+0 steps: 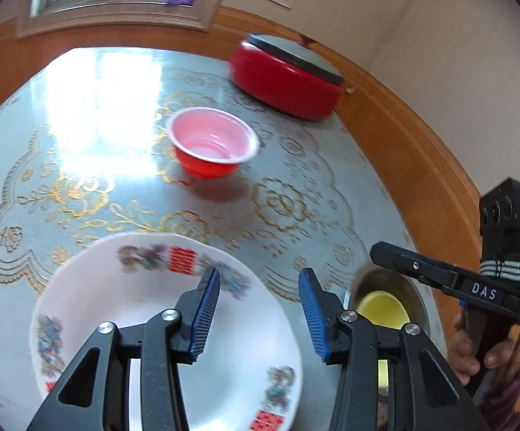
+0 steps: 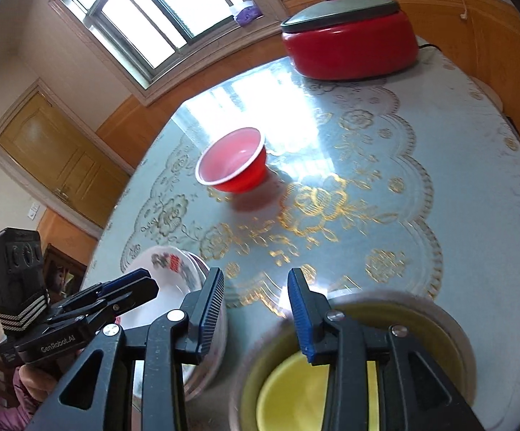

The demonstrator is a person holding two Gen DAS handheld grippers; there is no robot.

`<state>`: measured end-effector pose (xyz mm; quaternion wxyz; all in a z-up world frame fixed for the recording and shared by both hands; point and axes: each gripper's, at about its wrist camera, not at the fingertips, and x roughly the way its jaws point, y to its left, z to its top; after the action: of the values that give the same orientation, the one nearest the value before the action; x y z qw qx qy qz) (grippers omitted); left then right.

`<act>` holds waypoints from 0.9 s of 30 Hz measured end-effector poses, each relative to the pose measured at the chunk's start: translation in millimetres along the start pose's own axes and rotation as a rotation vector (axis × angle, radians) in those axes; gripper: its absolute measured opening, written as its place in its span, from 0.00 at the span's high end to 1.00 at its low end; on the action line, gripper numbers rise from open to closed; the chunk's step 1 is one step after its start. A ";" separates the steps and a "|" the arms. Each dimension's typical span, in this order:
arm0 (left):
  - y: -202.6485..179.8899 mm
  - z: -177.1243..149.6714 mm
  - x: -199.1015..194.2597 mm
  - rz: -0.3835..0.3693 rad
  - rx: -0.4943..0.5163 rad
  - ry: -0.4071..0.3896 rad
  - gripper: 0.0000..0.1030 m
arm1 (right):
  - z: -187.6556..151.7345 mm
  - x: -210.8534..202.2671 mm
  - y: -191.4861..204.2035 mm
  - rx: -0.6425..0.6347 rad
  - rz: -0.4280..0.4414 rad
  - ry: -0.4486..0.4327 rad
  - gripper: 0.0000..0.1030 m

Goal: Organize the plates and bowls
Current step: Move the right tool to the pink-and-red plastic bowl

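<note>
A white plate (image 1: 116,305) with flower and red prints lies at the near left of the table; in the right wrist view the plate (image 2: 162,262) seems to top a short stack. My left gripper (image 1: 260,276) hangs open above its right edge, nothing between the fingers. A yellow bowl (image 2: 288,388) sits inside a metal bowl (image 2: 439,319) at the near right, with my right gripper (image 2: 256,276) open and empty above its left rim. A red bowl (image 1: 211,143) with a pale inside stands upright mid-table, apart from both grippers.
A red pot with a grey lid (image 2: 349,46) stands at the far edge of the round table (image 1: 80,125), which has a patterned cover. Wood-panelled walls ring the table. Hands hold both gripper handles at the frame edges.
</note>
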<state>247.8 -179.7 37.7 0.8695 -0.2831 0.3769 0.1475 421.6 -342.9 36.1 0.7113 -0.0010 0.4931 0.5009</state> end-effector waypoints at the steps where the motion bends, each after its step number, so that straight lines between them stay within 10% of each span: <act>1: 6.5 4.1 -1.4 0.006 -0.013 -0.008 0.54 | 5.4 5.0 1.5 0.011 0.007 0.001 0.64; 27: 89.8 106.8 95.7 -0.043 -0.222 0.064 0.56 | 99.7 127.9 -0.2 0.224 -0.013 -0.036 0.70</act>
<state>331.1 -39.7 -7.9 0.8231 -0.3904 0.3799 0.1606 493.1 -202.6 -2.7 0.7189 0.0840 0.5331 0.4380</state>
